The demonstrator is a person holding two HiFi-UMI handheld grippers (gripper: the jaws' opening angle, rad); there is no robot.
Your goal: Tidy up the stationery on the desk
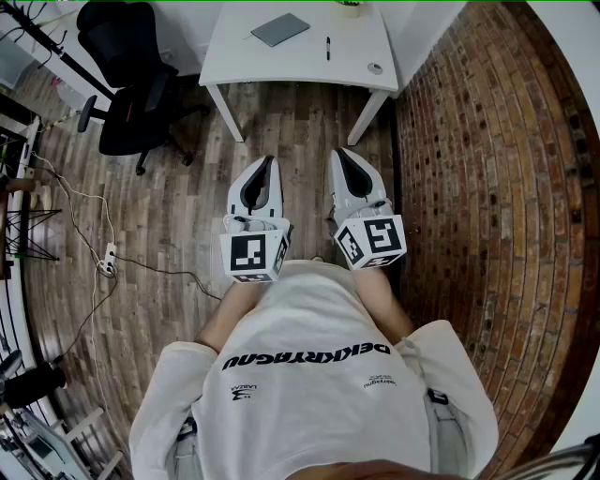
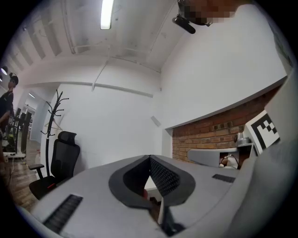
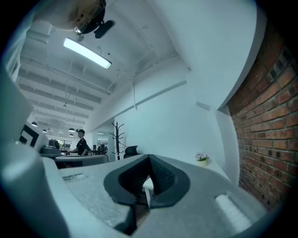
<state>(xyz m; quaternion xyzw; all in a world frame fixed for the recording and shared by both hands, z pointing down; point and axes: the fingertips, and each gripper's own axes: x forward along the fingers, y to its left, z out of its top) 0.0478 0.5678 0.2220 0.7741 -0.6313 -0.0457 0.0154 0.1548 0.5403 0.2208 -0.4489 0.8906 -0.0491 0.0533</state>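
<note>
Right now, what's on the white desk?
On the white desk: a flat grey notebook, a black pen, a small round object. Anything beneath the notebook is covered.

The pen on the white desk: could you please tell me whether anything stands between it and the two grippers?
Nothing visible does. Only bare wooden floor lies between the left gripper, the right gripper and the desk that bears the pen. The black office chair stands off to the left.

Bright, even indoor light from a ceiling strip lamp (image 3: 87, 53), which glares white. Beneath the lamp the close foreground is soft and blurred; fisheye distortion curves the brick wall (image 1: 497, 206), and frame corners fall black.
</note>
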